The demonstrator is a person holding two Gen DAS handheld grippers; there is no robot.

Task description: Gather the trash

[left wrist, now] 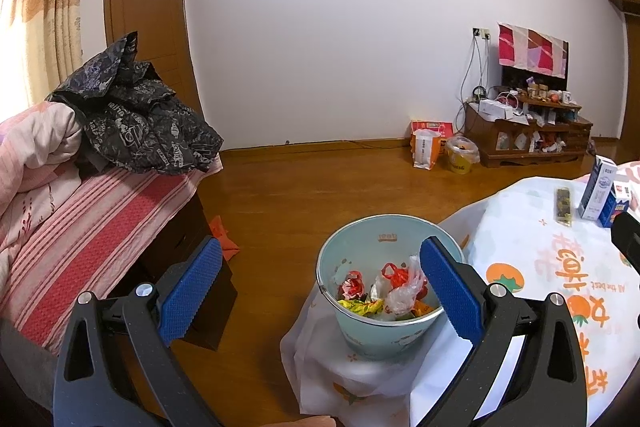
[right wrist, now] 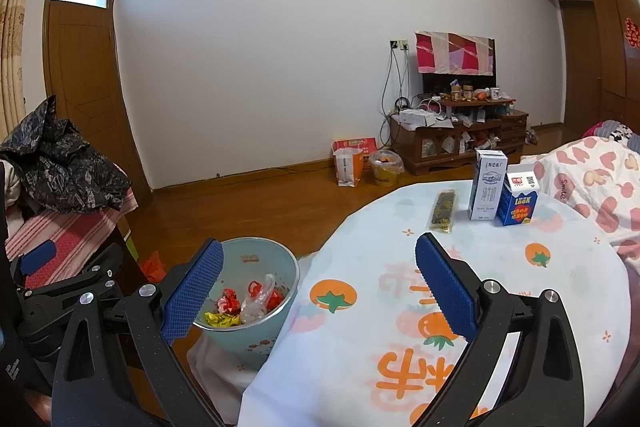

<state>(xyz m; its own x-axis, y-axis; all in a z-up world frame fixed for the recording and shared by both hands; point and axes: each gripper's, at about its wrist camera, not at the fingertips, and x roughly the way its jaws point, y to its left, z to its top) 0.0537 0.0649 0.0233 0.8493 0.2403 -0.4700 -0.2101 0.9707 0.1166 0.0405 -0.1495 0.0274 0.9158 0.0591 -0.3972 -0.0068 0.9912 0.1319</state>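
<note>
Wooden floor [right wrist: 248,203] and a plain white wall make up most of the background, with a round table under a fruit-print cloth [right wrist: 400,227] taking up the near right. Three leftover bits of trash are seen at the far side of that cloth: a flat dark wrapper [right wrist: 443,210], a tall white carton [right wrist: 487,187] and a short blue carton [right wrist: 518,201] touching it on the right. The wrapper's long axis is laid roughly away from the camera, so it's pretty much in line with the fingers, and it lies ahead and a touch right of centre for the right gripper [right wrist: 318,291].

That gripper is held wide apart with nothing between the pads. Same story for the left gripper [left wrist: 320,285], which is parked spread open right over the bin [left wrist: 388,291], empty. The bin is set just beside the table edge, low on the left, and already has crumpled wrappers and a clear plastic bag [left wrist: 400,291] in it.

So the right hand is judged clearly nearer to all three items; from the left view they're way off at the right edge. The next pick is probably best taken straight forward by the right one, wrapper first since it's closest, then swung left and down to the bin
</note>
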